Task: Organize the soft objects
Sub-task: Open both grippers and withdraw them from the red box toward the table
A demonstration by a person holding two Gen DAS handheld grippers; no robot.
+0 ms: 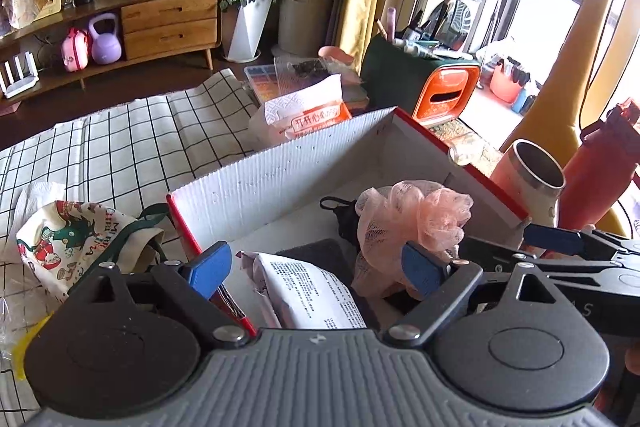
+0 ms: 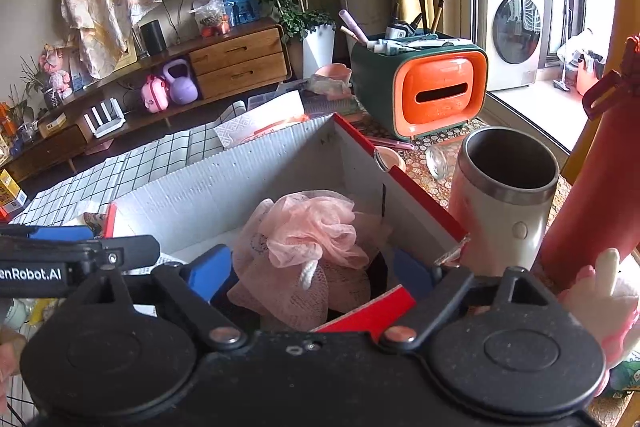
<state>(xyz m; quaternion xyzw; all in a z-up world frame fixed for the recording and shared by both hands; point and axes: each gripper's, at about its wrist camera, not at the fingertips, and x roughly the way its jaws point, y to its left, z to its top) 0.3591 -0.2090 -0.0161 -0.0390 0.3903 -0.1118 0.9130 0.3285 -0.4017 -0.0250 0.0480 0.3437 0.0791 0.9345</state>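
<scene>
The pink mesh sponge (image 2: 308,247) lies inside the white box (image 1: 280,171). Above the box, the left gripper (image 1: 316,267) and right gripper (image 2: 312,275) both stand spread, gripping nothing.

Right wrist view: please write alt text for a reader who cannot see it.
A pink mesh pouf lies inside a white box with red edges, between the open blue fingers of the right gripper, which do not touch it. Right of the box stand a steel cup and a red bottle.
</scene>
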